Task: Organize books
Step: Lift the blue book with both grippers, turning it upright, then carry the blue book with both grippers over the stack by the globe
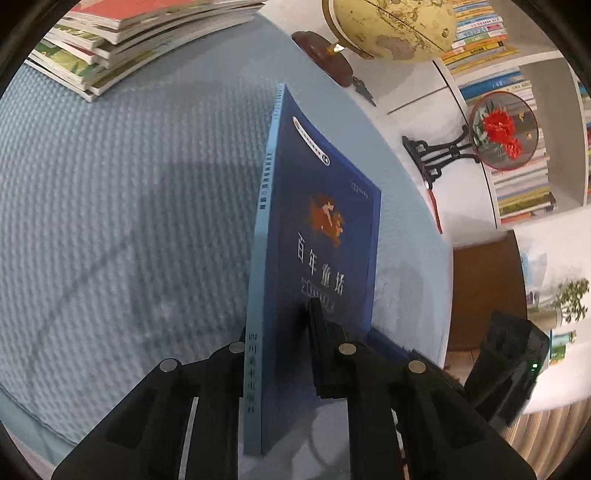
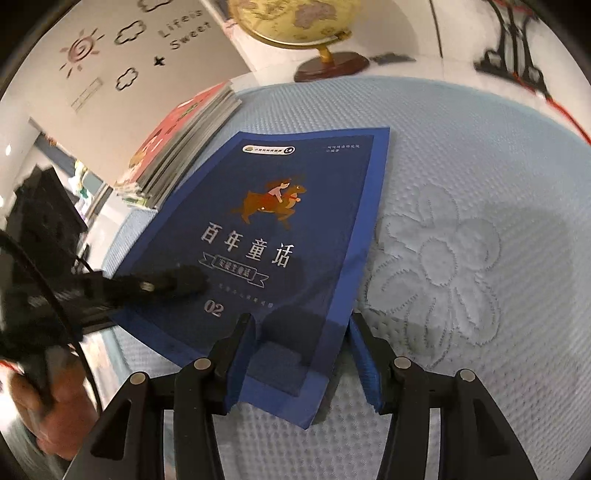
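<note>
The left gripper (image 1: 284, 332) is clenched on the near edge of the blue book (image 2: 280, 236), one finger (image 2: 177, 282) lying across its cover. The right gripper (image 2: 301, 354) is released, its fingers straddling the book's near corner without pressing it. The book sits on the pale blue quilted pad (image 2: 461, 258) covering the bench. Just beyond it on the left is a stack of books (image 2: 177, 147). Farther back stand a globe (image 1: 391, 26) on a wooden base and a round embroidered fan (image 1: 502, 129) on a dark stand. Behind those, shelves (image 1: 517, 66) hold rows of books.
</note>
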Demonstrator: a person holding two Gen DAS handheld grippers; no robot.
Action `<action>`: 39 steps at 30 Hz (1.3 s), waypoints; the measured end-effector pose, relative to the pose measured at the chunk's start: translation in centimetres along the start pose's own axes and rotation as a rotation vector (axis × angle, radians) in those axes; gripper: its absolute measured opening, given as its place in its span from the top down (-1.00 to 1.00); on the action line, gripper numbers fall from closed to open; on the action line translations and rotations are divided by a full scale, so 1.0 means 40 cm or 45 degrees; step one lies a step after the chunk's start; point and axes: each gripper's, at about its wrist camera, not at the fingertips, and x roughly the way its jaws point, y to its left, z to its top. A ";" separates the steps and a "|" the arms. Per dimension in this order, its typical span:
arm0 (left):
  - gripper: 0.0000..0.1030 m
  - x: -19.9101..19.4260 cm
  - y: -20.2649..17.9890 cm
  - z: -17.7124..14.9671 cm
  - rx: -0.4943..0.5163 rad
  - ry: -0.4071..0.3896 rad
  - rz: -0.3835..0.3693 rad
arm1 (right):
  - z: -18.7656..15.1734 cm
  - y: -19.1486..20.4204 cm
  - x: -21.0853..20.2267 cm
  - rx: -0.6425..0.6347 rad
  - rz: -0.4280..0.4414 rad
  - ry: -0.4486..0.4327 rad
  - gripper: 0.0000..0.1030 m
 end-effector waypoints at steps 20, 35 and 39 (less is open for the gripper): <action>0.81 -0.011 -0.024 0.031 -0.229 0.113 -0.306 | 0.012 -0.166 -0.029 0.509 0.621 -0.021 0.39; 0.75 -0.043 -0.174 -0.033 0.411 -0.023 0.220 | -0.020 0.034 -0.081 -0.102 0.068 -0.100 0.42; 0.75 -0.069 -0.172 -0.051 0.453 -0.029 0.206 | -0.041 0.083 -0.112 -0.235 -0.001 -0.126 0.42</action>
